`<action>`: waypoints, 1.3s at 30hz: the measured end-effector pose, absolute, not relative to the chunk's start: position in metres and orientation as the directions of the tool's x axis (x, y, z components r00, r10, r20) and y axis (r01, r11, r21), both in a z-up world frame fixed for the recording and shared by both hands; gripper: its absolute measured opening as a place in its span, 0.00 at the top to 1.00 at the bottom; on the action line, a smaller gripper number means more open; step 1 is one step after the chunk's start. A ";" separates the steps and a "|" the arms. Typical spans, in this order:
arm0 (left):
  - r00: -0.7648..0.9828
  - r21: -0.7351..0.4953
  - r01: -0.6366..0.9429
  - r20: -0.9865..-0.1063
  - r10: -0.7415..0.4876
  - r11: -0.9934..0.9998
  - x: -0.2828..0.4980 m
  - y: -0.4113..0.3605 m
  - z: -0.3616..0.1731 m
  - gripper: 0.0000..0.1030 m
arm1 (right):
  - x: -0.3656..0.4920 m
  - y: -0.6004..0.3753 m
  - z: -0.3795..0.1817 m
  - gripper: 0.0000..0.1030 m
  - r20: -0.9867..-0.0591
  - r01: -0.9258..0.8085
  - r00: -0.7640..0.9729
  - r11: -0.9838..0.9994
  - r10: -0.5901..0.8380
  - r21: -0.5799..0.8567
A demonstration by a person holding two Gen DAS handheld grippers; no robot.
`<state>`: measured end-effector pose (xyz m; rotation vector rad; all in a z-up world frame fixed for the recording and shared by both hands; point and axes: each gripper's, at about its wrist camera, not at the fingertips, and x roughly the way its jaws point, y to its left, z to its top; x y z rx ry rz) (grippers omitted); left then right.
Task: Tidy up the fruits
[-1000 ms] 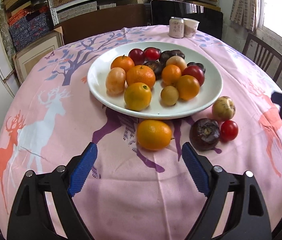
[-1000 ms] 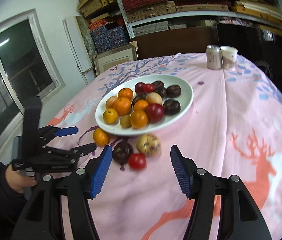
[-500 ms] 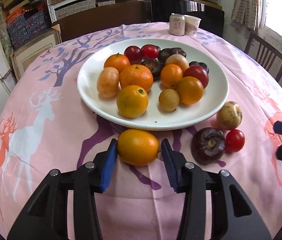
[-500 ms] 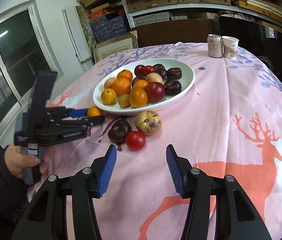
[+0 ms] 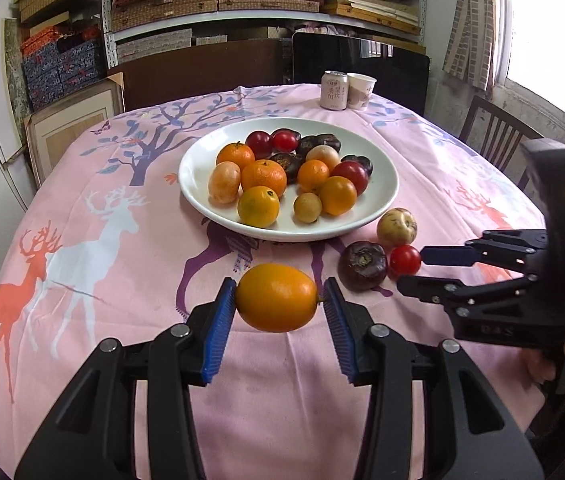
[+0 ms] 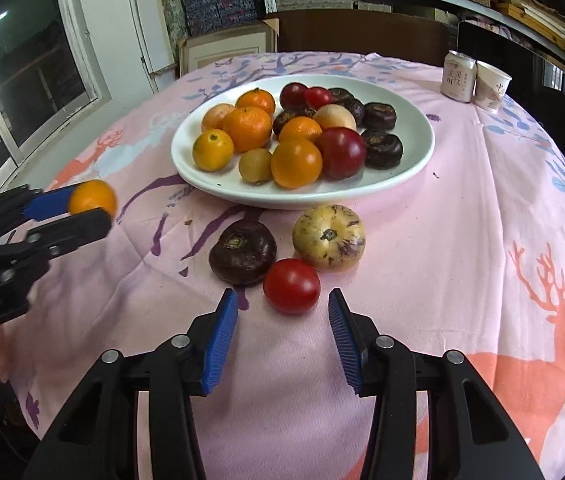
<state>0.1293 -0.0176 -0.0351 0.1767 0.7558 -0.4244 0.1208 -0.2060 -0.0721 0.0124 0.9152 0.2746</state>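
My left gripper [image 5: 278, 300] is shut on an orange [image 5: 276, 297] and holds it above the pink tablecloth, in front of the white plate [image 5: 382, 196] piled with several fruits. It also shows in the right wrist view [image 6: 90, 204], still holding the orange [image 6: 92, 197]. My right gripper [image 6: 282, 318] is open, just short of a red tomato [image 6: 291, 286]. Behind the tomato lie a dark purple fruit [image 6: 242, 257] and a yellow streaked fruit [image 6: 328, 237]. In the left wrist view the right gripper [image 5: 414, 270] sits beside the tomato [image 5: 404, 260].
A drink can [image 5: 333, 90] and a paper cup [image 5: 360, 91] stand at the table's far edge. A wooden chair [image 5: 494, 142] is at the right. Shelves with boxes fill the back wall. The plate [image 6: 422, 148] lies mid-table.
My left gripper closed on the orange and lifted it off the cloth. My right gripper moved in toward the red tomato, its jaws still open.
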 end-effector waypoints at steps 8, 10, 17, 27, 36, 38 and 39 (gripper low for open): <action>0.650 -0.010 0.435 -0.688 -0.322 0.900 0.124 -0.017 -0.034 0.57 | 0.133 -0.204 -0.078 0.69 -0.799 -0.217 0.557 0.968 0.226 0.123; 0.652 -0.011 0.435 -0.686 -0.323 0.900 0.123 -0.017 -0.033 0.57 | 0.133 -0.205 -0.078 0.70 -0.799 -0.214 0.557 0.969 0.228 0.127; 0.657 0.000 0.412 -0.693 -0.297 0.911 0.124 -0.017 -0.035 0.57 | 0.132 -0.205 -0.078 0.71 -0.795 -0.211 0.561 0.969 0.231 0.133; 0.625 0.058 0.435 -0.738 -0.255 0.899 0.136 -0.037 -0.055 0.55 | 0.125 -0.214 -0.075 0.71 -0.780 -0.203 0.572 0.965 0.253 0.164; 0.569 0.026 0.387 -0.793 -0.217 0.922 0.166 -0.034 -0.077 0.52 | 0.110 -0.241 -0.073 0.71 -0.747 -0.199 0.585 0.949 0.315 0.244; 0.577 0.034 0.374 -0.790 -0.205 0.927 0.167 -0.033 -0.077 0.52 | 0.110 -0.244 -0.072 0.71 -0.737 -0.200 0.589 0.943 0.333 0.266; 0.581 0.037 0.369 -0.789 -0.199 0.929 0.167 -0.033 -0.077 0.52 | 0.110 -0.244 -0.072 0.71 -0.735 -0.203 0.589 0.942 0.335 0.267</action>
